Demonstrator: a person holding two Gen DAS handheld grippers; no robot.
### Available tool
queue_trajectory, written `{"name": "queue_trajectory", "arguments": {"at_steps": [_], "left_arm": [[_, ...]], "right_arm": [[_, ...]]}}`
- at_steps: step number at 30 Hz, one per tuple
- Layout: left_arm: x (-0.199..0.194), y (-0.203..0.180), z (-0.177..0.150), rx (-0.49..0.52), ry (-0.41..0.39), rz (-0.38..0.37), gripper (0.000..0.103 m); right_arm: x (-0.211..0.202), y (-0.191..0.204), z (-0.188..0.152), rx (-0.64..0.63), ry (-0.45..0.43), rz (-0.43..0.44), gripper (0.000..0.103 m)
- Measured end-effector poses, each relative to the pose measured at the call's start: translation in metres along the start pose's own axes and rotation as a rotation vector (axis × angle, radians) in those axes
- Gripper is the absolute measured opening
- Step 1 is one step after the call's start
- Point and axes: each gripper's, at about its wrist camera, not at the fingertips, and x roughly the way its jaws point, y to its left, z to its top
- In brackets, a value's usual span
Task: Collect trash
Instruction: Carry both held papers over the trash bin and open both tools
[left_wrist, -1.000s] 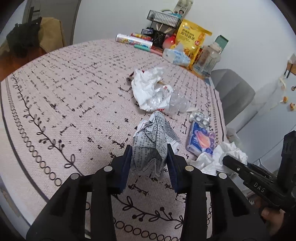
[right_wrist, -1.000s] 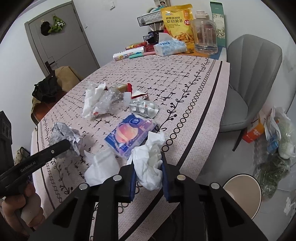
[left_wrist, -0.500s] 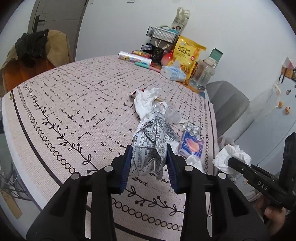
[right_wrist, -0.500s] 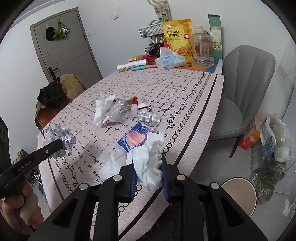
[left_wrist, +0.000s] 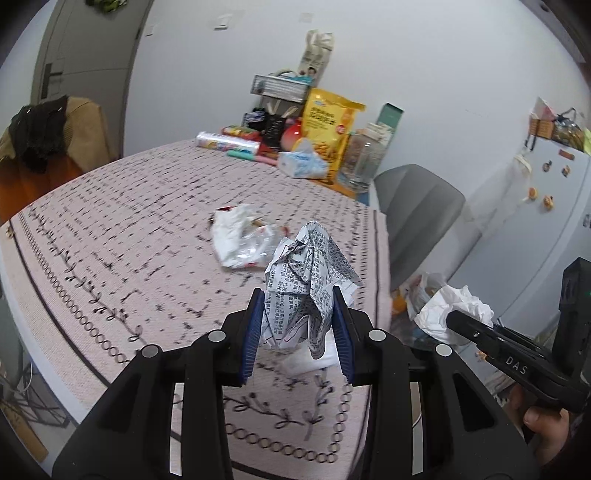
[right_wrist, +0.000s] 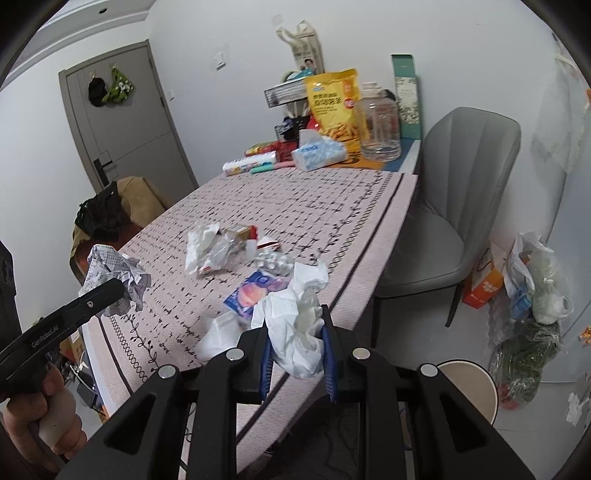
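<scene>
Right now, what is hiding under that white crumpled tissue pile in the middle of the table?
A clear crinkled plastic wrapper pokes out from under the white tissue, with a small carton behind. Anything beneath them is covered.

tablecloth (left_wrist: 110, 236) print blurred — bin (right_wrist: 469, 387) partly hidden
</scene>
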Motion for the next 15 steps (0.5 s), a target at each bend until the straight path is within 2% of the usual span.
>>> {"name": "queue_trajectory", "arguments": {"at_steps": [15], "left_arm": [[0.038, -0.079, -0.006, 0.096, 0.080, -0.133, 0.036]], "right_arm": [[-0.019, -0.071, -0.014, 0.112, -0.007, -0.099, 0.022]]}}
